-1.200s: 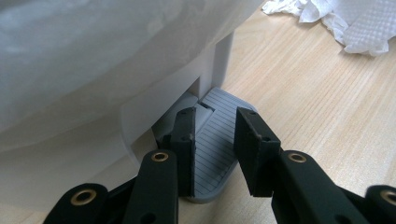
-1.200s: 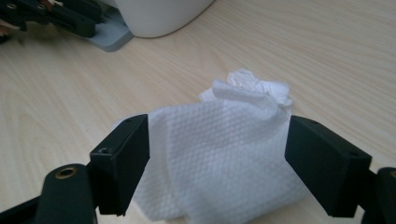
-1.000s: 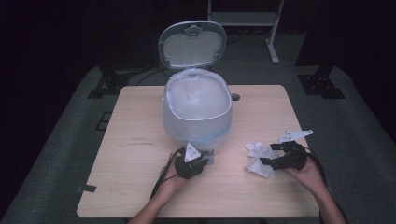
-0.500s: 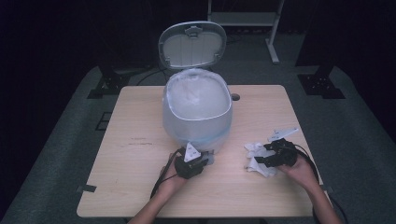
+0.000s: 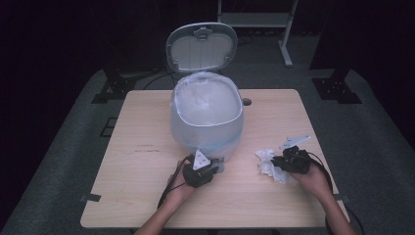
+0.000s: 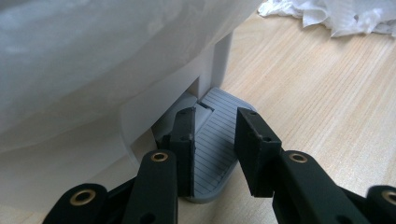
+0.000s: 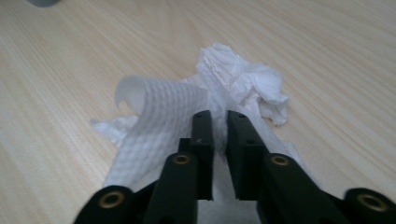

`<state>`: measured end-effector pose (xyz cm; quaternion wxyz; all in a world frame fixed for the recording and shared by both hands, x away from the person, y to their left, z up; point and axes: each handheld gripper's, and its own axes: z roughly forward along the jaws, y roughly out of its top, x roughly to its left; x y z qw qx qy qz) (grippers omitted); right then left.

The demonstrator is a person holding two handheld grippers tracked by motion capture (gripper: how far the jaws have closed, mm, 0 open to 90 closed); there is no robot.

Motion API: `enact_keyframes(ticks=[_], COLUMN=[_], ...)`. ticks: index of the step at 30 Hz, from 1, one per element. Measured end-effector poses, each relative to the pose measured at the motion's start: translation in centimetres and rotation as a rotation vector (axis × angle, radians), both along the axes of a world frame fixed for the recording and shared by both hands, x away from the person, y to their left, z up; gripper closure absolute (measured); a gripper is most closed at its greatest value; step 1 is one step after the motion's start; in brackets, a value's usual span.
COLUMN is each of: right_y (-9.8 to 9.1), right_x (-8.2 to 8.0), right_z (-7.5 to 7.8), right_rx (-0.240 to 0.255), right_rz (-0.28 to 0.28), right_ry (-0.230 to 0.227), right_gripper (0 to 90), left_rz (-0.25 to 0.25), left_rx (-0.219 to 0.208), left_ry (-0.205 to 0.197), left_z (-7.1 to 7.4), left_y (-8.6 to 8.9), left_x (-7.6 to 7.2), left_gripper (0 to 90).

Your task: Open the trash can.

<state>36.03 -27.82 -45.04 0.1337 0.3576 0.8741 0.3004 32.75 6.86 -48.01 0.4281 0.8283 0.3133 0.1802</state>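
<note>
**Soft paper, easy to pinch**

Paper tissue (image 5: 270,165) lies crumpled on the table (image 5: 147,196), near and right of the bin (image 5: 206,117). It looks light and floppy. The right gripper (image 7: 219,123) has just been closing and pinches its near bunched edge. The left gripper (image 6: 215,140) presses the bin's grey pedal (image 6: 219,154), jaws narrowed over it.

Pale wood-grain desk (image 5: 147,147) w/ light tan streaks. White crumpled paper tissue (image 7: 187,116), embossed w/ fine dot grid. Pale grey-white plastic pedal bin (image 5: 206,128), white liner bag (image 5: 205,98) inside; grey ribbed foot pedal (image 6: 219,140), thin parallel lines. Both grippers (image 7: 218,126) black w/ brass-coloured rivets.
</note>
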Motion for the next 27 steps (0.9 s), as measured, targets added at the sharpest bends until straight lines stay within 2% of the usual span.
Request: enact_keyframes(ticks=[5, 21, 27], right_y=[-0.5, -1.9, -1.8], right_x=[-0.3, -1.4, -1.6], right_z=[1.1, 6.1, 7.3], right_rx=[0.032, 0.206, 0.237], right_rz=[-0.002, 0.024, 0.038], right_ry=[-0.009, -0.019, -0.016], right_gripper=[83.9, 86.3, 86.3], left_rz=[0.001, -0.001, 0.001], left_rx=[-0.001, 0.003, -0.002], left_ry=[0.002, 0.001, 0.002], left_z=[0.0, 0.0, 0.0], left_y=[0.0, 0.0, 0.0], left_x=[0.0, 0.0, 0.0], left_gripper=[68.8, 68.8, 68.8])
